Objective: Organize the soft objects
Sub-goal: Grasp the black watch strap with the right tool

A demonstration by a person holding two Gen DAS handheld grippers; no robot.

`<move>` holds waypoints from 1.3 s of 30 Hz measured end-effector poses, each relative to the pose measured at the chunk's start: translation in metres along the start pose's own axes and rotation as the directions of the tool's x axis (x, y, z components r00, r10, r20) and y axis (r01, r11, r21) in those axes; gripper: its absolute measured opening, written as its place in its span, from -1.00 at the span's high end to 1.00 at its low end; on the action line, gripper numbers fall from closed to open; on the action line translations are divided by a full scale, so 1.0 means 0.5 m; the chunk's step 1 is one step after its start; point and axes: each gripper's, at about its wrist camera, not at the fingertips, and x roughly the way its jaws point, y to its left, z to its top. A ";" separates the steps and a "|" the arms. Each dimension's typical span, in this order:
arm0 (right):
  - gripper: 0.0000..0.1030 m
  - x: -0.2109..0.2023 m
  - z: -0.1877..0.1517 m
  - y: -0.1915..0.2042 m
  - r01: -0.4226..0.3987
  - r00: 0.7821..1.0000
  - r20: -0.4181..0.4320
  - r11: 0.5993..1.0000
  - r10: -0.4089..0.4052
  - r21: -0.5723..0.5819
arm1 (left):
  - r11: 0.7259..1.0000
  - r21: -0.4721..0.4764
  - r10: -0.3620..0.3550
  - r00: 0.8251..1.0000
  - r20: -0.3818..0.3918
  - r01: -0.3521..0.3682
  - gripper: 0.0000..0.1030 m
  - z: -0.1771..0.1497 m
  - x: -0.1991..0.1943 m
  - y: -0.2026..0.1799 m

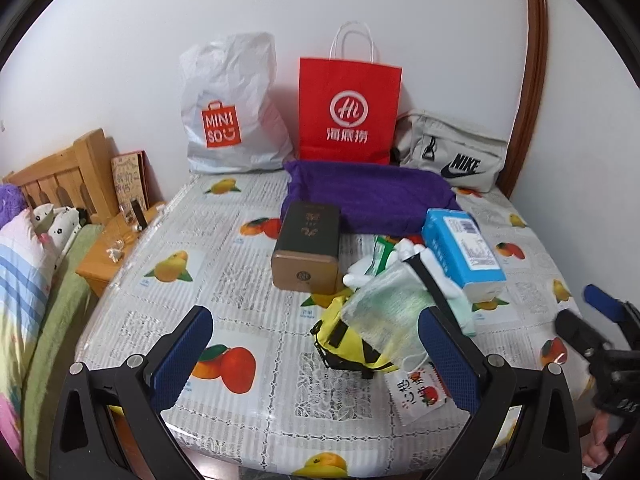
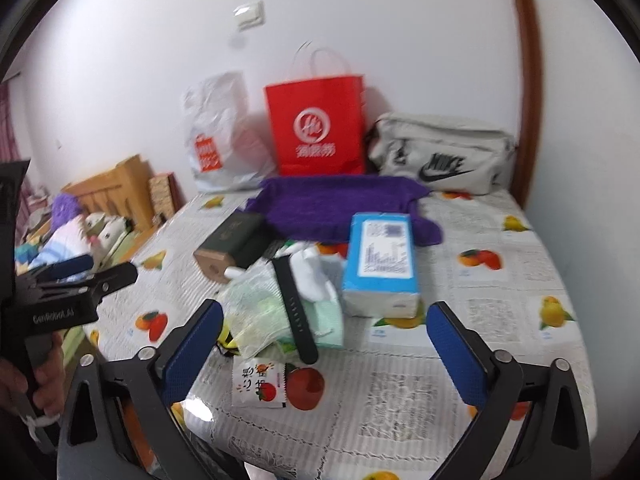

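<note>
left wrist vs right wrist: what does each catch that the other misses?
Left wrist only: the yellow pouch in full under the clear plastic bag; the right gripper at frame right. Right wrist only: the left gripper at frame left, with the hand holding it. Both: red paper bag, purple towel, blue box, jaws wide apart.
</note>
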 end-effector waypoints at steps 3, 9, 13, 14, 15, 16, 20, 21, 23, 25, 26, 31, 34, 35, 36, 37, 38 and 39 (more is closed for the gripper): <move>-0.57 0.047 -0.010 0.011 -0.060 0.997 -0.045 0.998 0.060 0.004 | 1.000 0.003 0.002 1.000 -0.026 -0.002 -1.00 -0.013 0.034 0.005; -0.27 0.146 -0.022 0.017 -0.097 0.989 -0.114 0.995 0.092 -0.035 | 1.000 -0.011 -0.018 0.995 -0.101 0.017 -1.00 -0.035 0.106 0.015; -0.01 0.208 -0.023 0.023 -0.120 0.980 -0.167 0.991 0.110 -0.055 | 0.999 -0.020 -0.027 0.992 -0.127 0.025 -1.00 -0.047 0.141 0.021; 0.02 0.220 -0.024 0.026 -0.130 0.977 -0.176 0.990 0.119 -0.053 | 0.999 -0.021 -0.027 0.991 -0.133 0.024 -1.00 -0.051 0.149 0.023; 0.03 0.231 -0.026 0.028 -0.137 0.974 -0.188 0.989 0.124 -0.054 | 0.999 -0.023 -0.028 0.990 -0.139 0.025 -1.00 -0.053 0.154 0.026; 0.04 0.241 -0.027 0.030 -0.141 0.971 -0.200 0.988 0.128 -0.056 | 0.999 -0.025 -0.029 0.989 -0.145 0.026 -1.00 -0.054 0.161 0.029; 0.08 0.276 -0.027 0.032 -0.140 0.965 -0.235 0.988 0.120 -0.071 | 0.998 -0.040 -0.044 0.986 -0.160 0.038 -1.00 -0.061 0.181 0.042; 0.11 0.284 -0.025 0.032 -0.139 0.964 -0.238 0.988 0.118 -0.074 | 0.998 -0.043 -0.051 0.985 -0.163 0.044 -1.00 -0.062 0.185 0.044; 0.21 0.299 -0.023 0.029 -0.149 0.959 -0.252 0.987 0.128 -0.065 | 0.998 -0.045 -0.061 0.983 -0.176 0.054 -1.00 -0.063 0.194 0.047; 0.36 0.309 -0.020 0.026 -0.166 0.952 -0.269 0.985 0.147 -0.048 | 0.997 -0.044 -0.068 0.981 -0.184 0.061 -1.00 -0.063 0.201 0.049; 0.43 0.317 -0.019 0.023 -0.181 0.946 -0.278 0.983 0.164 -0.035 | 0.997 -0.043 -0.071 0.980 -0.185 0.064 -1.00 -0.064 0.203 0.050; 0.59 0.313 -0.008 0.014 -0.197 0.943 -0.277 0.980 0.184 -0.021 | 0.996 -0.051 -0.078 0.979 -0.187 0.069 -1.00 -0.058 0.211 0.059; 0.61 0.291 -0.004 0.010 -0.221 0.945 -0.251 0.975 0.210 -0.014 | 0.996 -0.055 -0.081 0.979 -0.188 0.071 -1.00 -0.054 0.216 0.059; 0.61 0.288 -0.004 0.010 -0.229 0.943 -0.251 0.973 0.220 -0.008 | 0.996 -0.054 -0.082 0.978 -0.192 0.072 -1.00 -0.052 0.218 0.058; 0.61 0.285 -0.004 0.009 -0.231 0.941 -0.255 0.973 0.222 -0.006 | 0.996 -0.050 -0.082 0.978 -0.192 0.074 -1.00 -0.052 0.217 0.056; 0.61 0.281 -0.003 0.009 -0.226 0.943 -0.251 0.974 0.217 -0.008 | 0.996 -0.044 -0.084 0.978 -0.189 0.077 -1.00 -0.050 0.216 0.053; 0.62 0.275 -0.003 0.010 -0.222 0.946 -0.245 0.975 0.212 -0.013 | 0.996 -0.039 -0.086 0.979 -0.185 0.080 -1.00 -0.049 0.215 0.050; 0.62 0.269 -0.002 0.010 -0.220 0.948 -0.240 0.975 0.211 -0.014 | 0.996 -0.036 -0.090 0.979 -0.182 0.085 -1.00 -0.048 0.214 0.047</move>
